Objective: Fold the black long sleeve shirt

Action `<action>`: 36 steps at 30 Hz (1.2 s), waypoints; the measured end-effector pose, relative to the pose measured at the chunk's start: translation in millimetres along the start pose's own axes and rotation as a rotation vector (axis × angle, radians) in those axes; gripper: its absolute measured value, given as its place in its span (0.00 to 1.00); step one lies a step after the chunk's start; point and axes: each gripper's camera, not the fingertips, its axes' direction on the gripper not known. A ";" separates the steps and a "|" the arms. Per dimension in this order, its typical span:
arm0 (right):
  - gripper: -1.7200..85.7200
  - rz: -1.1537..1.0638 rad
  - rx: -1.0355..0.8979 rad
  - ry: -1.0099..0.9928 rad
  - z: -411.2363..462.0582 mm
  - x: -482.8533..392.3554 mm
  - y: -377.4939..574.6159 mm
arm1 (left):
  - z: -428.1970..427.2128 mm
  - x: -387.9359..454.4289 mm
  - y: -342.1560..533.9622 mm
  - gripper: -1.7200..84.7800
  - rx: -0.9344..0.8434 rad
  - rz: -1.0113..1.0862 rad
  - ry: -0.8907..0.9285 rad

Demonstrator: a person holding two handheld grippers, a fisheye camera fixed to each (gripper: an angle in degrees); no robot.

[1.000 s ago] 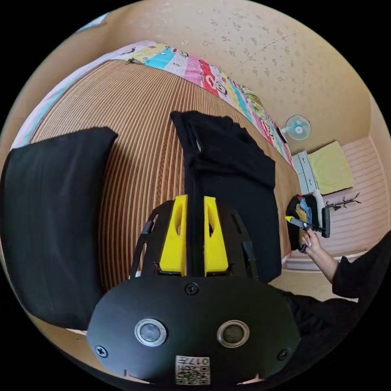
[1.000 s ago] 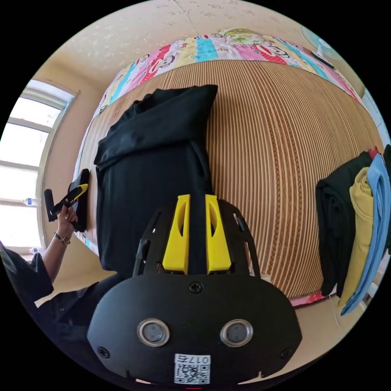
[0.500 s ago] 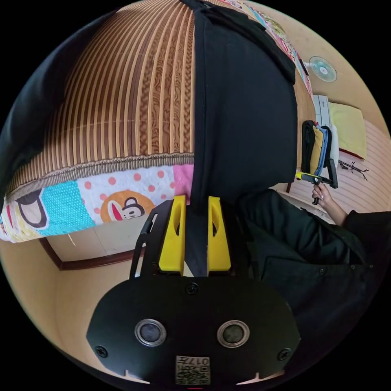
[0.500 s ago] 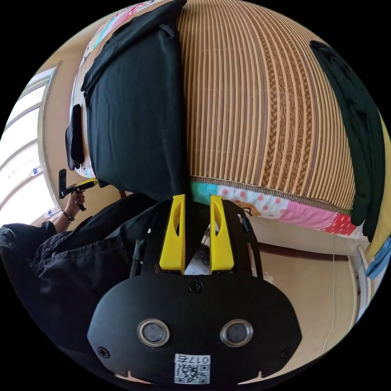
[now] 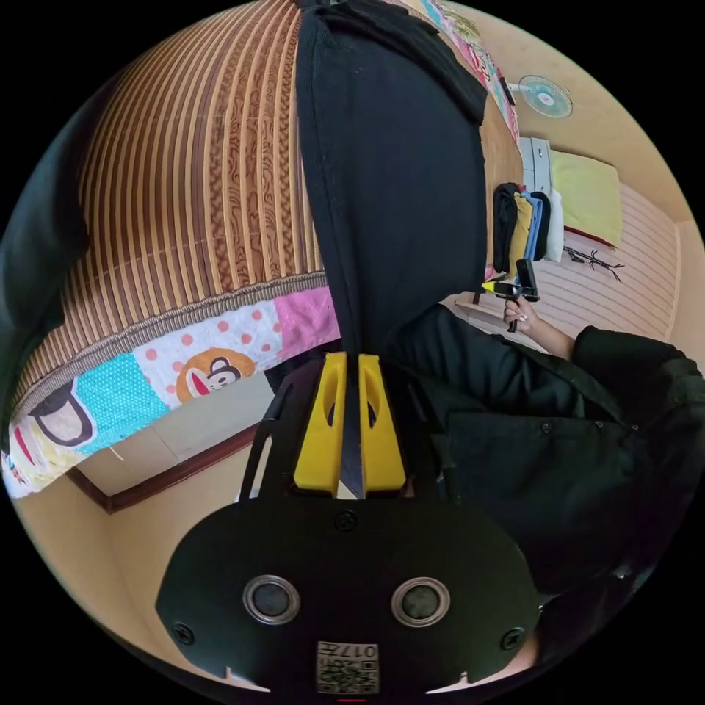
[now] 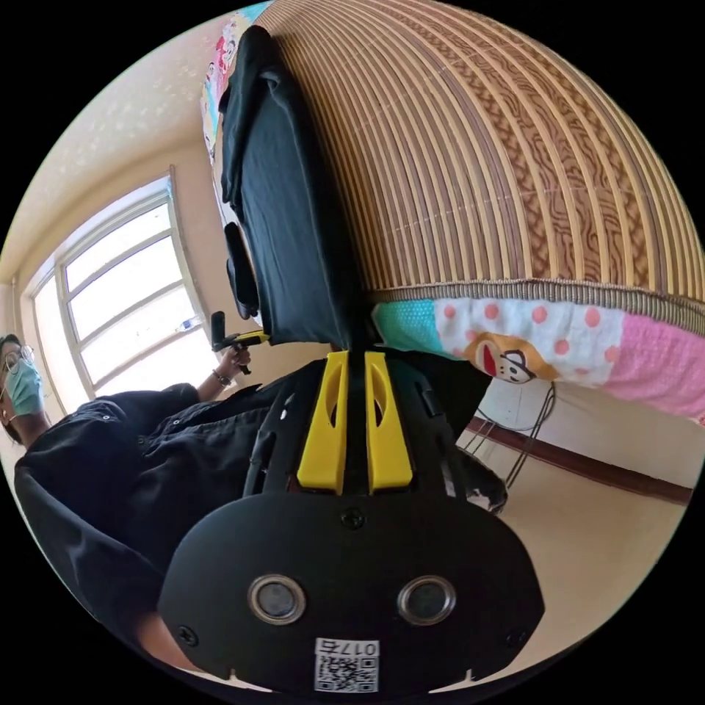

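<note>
Black long sleeve shirt fabric is spread lengthwise on the striped brown bamboo mat covering the bed, its near hem drawn over the mat's braided edge and the patchwork cartoon quilt border. Bare mat lies open beside the shirt. That hem is pinched between the yellow jaws of the left tongs and of the right tongs, both clenched on it below the mat's edge.
</note>
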 end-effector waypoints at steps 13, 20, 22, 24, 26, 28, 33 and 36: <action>0.05 -0.140 0.321 -0.342 -126.3 -48.7 62.4 | -102.7 12.3 58.0 0.04 0.429 0.028 0.648; 0.05 0.098 0.593 -0.572 -113.5 -6.2 147.8 | -28.4 11.2 129.2 0.04 0.638 -0.177 0.884; 0.05 0.152 0.637 -0.573 -109.5 0.8 142.0 | -22.1 9.7 117.4 0.04 0.665 -0.218 0.889; 0.05 0.162 0.643 -0.551 -108.7 1.3 118.1 | -23.7 9.7 86.4 0.04 0.694 -0.258 0.879; 0.05 0.160 0.696 -0.555 -114.8 -2.3 72.2 | -32.6 12.9 57.1 0.04 0.743 -0.268 0.891; 0.05 0.146 0.746 -0.583 -122.6 -8.0 32.7 | -46.4 18.2 25.0 0.04 0.803 -0.257 0.922; 0.05 0.086 0.814 -0.570 -142.1 -23.1 -85.9 | -93.5 36.6 -87.8 0.04 0.867 -0.251 0.918; 0.05 0.133 0.865 -0.602 -145.1 -21.6 -154.4 | -112.7 42.8 -147.9 0.05 0.894 -0.251 0.921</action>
